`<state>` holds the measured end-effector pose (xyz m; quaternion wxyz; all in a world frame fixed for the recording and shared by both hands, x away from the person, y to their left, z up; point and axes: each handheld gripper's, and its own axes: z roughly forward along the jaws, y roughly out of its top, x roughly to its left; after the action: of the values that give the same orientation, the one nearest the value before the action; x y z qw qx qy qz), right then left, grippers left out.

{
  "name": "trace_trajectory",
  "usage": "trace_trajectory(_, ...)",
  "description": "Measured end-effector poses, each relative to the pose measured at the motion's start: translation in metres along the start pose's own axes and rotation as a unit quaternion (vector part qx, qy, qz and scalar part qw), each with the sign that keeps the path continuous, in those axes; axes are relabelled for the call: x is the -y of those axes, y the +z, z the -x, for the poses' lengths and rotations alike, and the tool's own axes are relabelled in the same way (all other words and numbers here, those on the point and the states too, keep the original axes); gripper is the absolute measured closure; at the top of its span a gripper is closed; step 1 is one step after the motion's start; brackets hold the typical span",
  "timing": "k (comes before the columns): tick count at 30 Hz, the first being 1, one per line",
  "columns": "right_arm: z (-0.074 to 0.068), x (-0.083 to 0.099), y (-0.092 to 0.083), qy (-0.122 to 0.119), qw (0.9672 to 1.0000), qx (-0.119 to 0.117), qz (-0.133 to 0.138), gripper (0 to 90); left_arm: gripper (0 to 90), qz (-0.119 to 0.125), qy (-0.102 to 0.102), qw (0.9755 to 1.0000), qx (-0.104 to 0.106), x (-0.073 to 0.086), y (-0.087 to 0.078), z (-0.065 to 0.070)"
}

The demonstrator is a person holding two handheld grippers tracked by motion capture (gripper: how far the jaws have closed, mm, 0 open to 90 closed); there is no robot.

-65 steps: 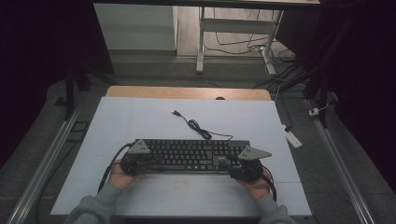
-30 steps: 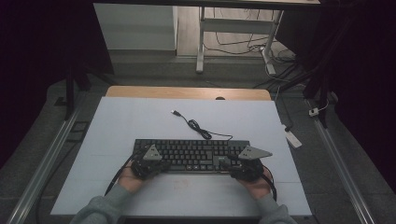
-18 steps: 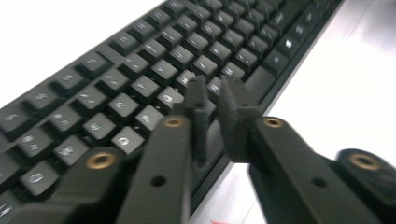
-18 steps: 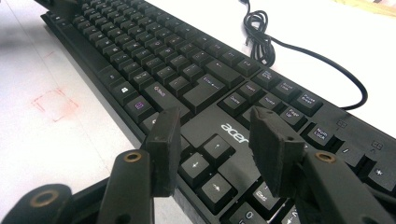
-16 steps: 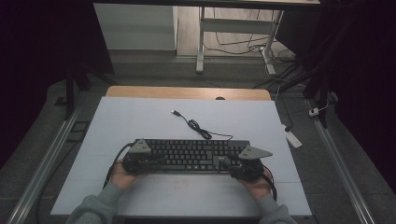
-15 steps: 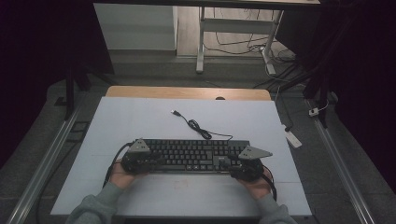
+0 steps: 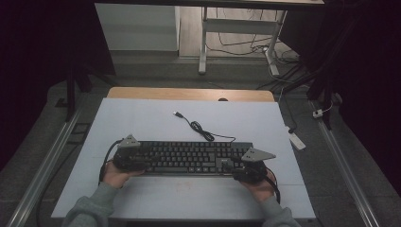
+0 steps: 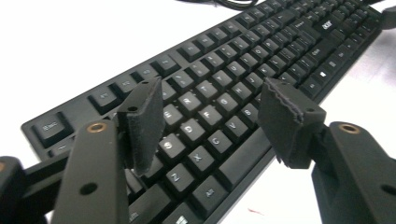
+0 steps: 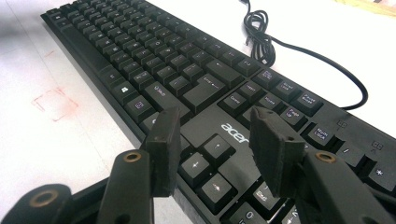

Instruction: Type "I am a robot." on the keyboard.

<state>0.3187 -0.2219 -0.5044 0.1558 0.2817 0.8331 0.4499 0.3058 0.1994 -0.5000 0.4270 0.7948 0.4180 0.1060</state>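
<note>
A black keyboard (image 7: 189, 158) lies flat across the front of the white tabletop (image 7: 142, 123), with its cable (image 7: 198, 127) coiled behind it. My left gripper (image 7: 140, 158) is at the keyboard's left end. In the left gripper view its jaws (image 8: 212, 100) have just been opening and now stand apart above the letter keys (image 8: 205, 116), clasping nothing. My right gripper (image 7: 230, 165) is at the keyboard's right part. Its jaws (image 9: 217, 123) stand open over the arrow keys (image 9: 205, 163), beside the brand name. The cable (image 9: 261, 42) loops beyond it.
A wooden strip (image 7: 189, 93) borders the table's far edge. Metal rails (image 7: 42, 165) run along both sides. A white power strip (image 7: 297, 140) lies on the floor at the right. A faint red mark (image 9: 53, 103) is on the tabletop in front of the keyboard.
My left gripper has moved to the left, from over the keys to the keyboard's left end. The right gripper and the keyboard have stayed where they were.
</note>
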Motion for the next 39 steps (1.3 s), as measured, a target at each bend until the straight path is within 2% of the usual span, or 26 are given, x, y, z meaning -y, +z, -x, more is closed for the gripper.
trace_trajectory(8, 0.0, 0.0, 0.0, 0.0, 1.0, 0.0, 0.0, 53.5, 31.8, -0.001, -0.016, 0.9997, -0.018, 0.0, -0.003, -0.007)
trace_trajectory(17, 0.0, 0.0, 0.001, -0.001, 1.0, 0.0, -0.002, 53.5, 38.6, -0.001, -0.018, 0.9994, -0.029, 0.002, -0.006, -0.012)
trace_trajectory(20, 0.0, 0.0, 0.001, -0.003, 1.0, 0.001, -0.002, 53.4, 43.3, -0.003, -0.014, 0.9994, -0.03, 0.003, -0.006, -0.013)
trace_trajectory(27, 0.0, 0.0, 0.001, -0.002, 1.0, 0.001, -0.003, 53.4, 60.8, -0.014, -0.002, 0.9991, -0.04, 0.005, -0.004, -0.014)
trace_trajectory(35, 0.0, 0.0, 0.001, -0.002, 1.0, 0.001, -0.003, 53.4, 85.7, -0.032, 0.009, 0.9987, -0.039, 0.007, -0.001, -0.014)
trace_trajectory(39, 0.0, 0.001, 0.001, -0.002, 1.0, 0.002, -0.004, 53.3, 88.8, -0.039, 0.012, 0.9984, -0.04, 0.008, 0.001, -0.014)
